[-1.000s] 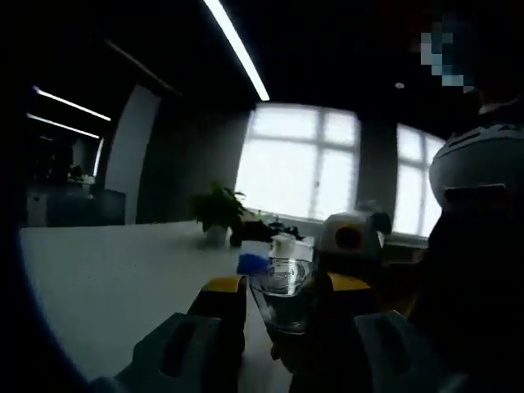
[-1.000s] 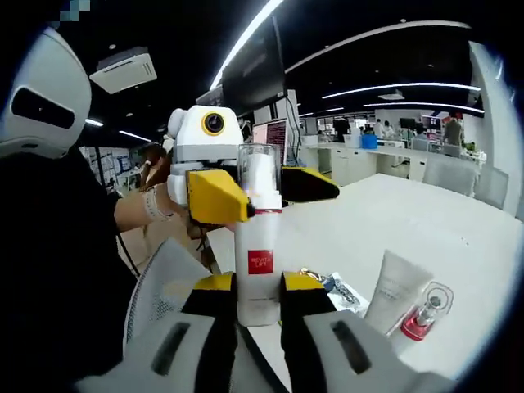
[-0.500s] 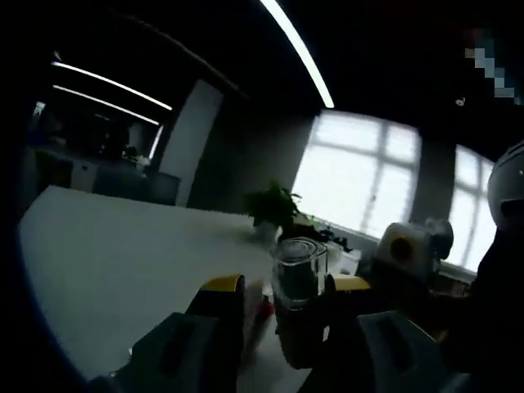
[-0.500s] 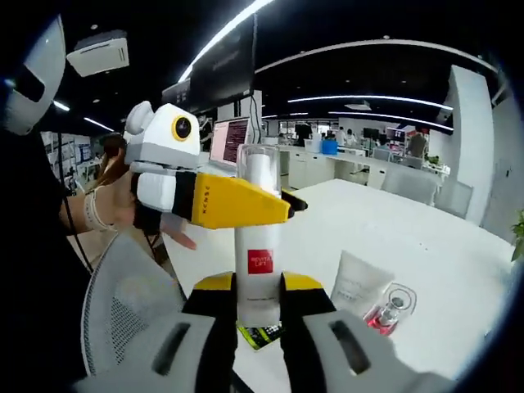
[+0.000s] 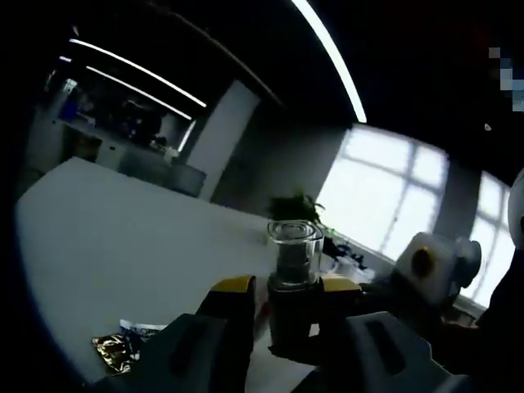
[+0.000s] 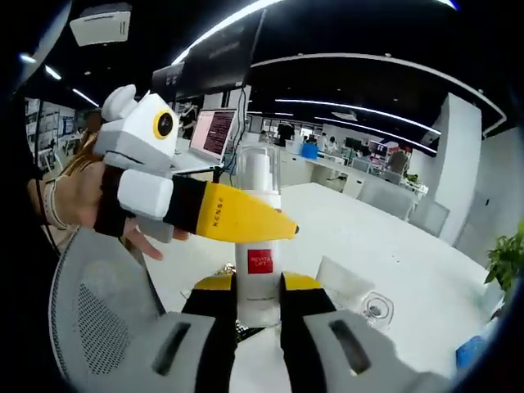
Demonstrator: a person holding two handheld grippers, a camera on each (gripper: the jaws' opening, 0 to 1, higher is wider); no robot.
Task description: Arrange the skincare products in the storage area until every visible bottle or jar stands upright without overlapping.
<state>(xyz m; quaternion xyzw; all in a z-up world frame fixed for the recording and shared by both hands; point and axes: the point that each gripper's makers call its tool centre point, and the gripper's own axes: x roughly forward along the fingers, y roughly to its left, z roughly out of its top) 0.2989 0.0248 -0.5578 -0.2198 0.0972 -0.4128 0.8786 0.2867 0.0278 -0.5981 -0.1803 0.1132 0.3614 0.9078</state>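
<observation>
In the right gripper view, the right tongs (image 6: 258, 288) are closed on the lower body of a white bottle (image 6: 259, 274) with a red square label and a clear cap, held upright above a white counter (image 6: 385, 246). The left tongs (image 6: 270, 225), yellow-tipped and held in a person's hand (image 6: 78, 192), come in from the left and cross the bottle just below its clear cap; whether they pinch it or just lie against it cannot be told from this view. On the counter to the right of the bottle lie a white tube (image 6: 342, 282) and, just beside it, a small clear bottle (image 6: 375, 309) on its side. A green plant (image 6: 508, 260) stands at the far right.

In the left gripper view, dim and backlit by windows, the left tongs (image 5: 286, 288) sit around the bottle's clear cap (image 5: 295, 246), one jaw on each side, touching or nearly so. A gold packet (image 5: 115, 350) lies on the counter (image 5: 106, 237) at near left. A potted plant (image 5: 296, 209) stands far off by the window.
</observation>
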